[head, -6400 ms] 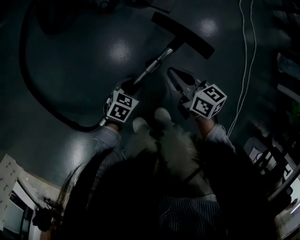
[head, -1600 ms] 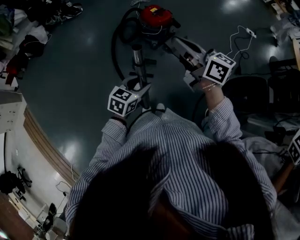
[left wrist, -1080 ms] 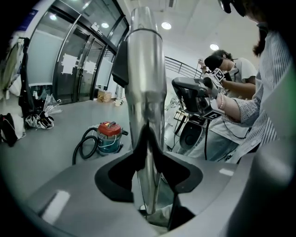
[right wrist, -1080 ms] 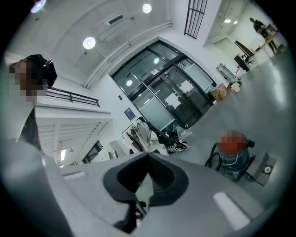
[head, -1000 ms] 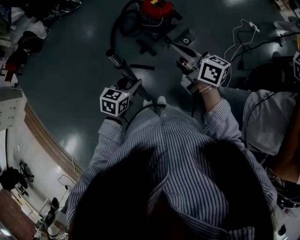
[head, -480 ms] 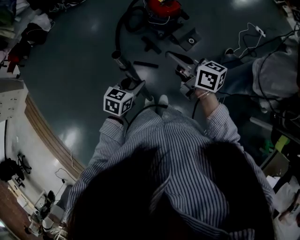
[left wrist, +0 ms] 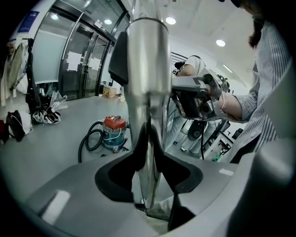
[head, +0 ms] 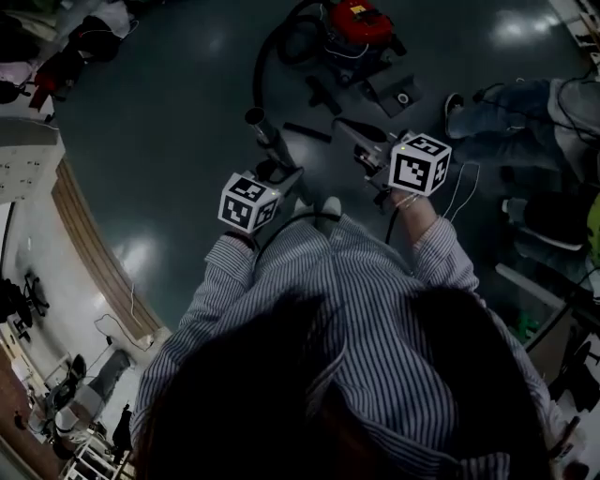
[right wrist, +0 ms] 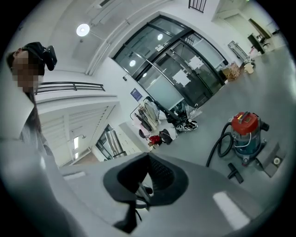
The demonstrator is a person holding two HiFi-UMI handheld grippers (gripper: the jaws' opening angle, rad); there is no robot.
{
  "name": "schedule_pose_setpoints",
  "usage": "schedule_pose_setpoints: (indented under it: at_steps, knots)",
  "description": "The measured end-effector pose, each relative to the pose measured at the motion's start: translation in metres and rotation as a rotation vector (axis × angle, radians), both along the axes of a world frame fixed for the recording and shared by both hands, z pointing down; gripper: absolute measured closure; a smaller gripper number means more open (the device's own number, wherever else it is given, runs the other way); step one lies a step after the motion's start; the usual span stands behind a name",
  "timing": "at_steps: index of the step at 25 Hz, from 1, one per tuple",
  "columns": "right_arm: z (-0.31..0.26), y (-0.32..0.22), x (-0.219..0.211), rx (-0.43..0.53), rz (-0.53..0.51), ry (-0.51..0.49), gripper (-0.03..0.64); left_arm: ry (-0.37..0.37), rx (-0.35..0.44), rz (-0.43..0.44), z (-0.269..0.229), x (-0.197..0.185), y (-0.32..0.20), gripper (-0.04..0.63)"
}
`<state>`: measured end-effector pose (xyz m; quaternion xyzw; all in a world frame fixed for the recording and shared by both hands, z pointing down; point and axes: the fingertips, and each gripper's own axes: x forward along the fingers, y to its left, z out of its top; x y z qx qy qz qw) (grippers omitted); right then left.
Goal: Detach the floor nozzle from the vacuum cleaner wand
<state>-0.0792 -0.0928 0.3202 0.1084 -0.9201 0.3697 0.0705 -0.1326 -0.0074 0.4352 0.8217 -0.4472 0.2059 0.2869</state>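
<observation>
My left gripper [head: 284,174] is shut on the shiny metal wand [head: 265,138], which slants up and left to a bare open end. In the left gripper view the wand [left wrist: 148,69] rises straight between the jaws of that gripper [left wrist: 148,139]. A black T-shaped nozzle [head: 323,94] lies loose on the floor beside the red vacuum cleaner [head: 359,19]; it also shows in the right gripper view as the nozzle [right wrist: 235,173] near the vacuum [right wrist: 247,127]. My right gripper [head: 345,127] hangs right of the wand, shut and holding nothing [right wrist: 148,162].
A black hose [head: 262,66] curls from the vacuum. A short dark bar [head: 307,132] and a flat grey piece [head: 398,94] lie on the floor. A second person's legs [head: 497,103] and a white cable [head: 464,192] are at the right, a wall ledge [head: 84,234] at the left.
The nozzle, on the wand in the oldest frame, now lies on the floor. The wand has tipped from upright to slanting left. My right gripper has come down and nearer the body.
</observation>
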Motion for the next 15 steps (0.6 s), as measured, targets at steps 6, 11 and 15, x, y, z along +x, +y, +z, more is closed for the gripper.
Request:
schedule_pose_setpoints:
  at_steps: [6,11,15]
  knots:
    - [0.005,0.011,-0.019,0.009,-0.08,0.018,0.615,-0.007,-0.002,-0.065,0.001,-0.012,0.011,0.413]
    - [0.005,0.016,-0.026,0.022,-0.117,0.033,0.615,-0.005,-0.006,-0.132,0.0,-0.026,0.017,0.413]
    - [0.008,0.014,-0.023,0.033,-0.127,0.047,0.615,-0.001,-0.008,-0.177,0.001,-0.033,0.014,0.413]
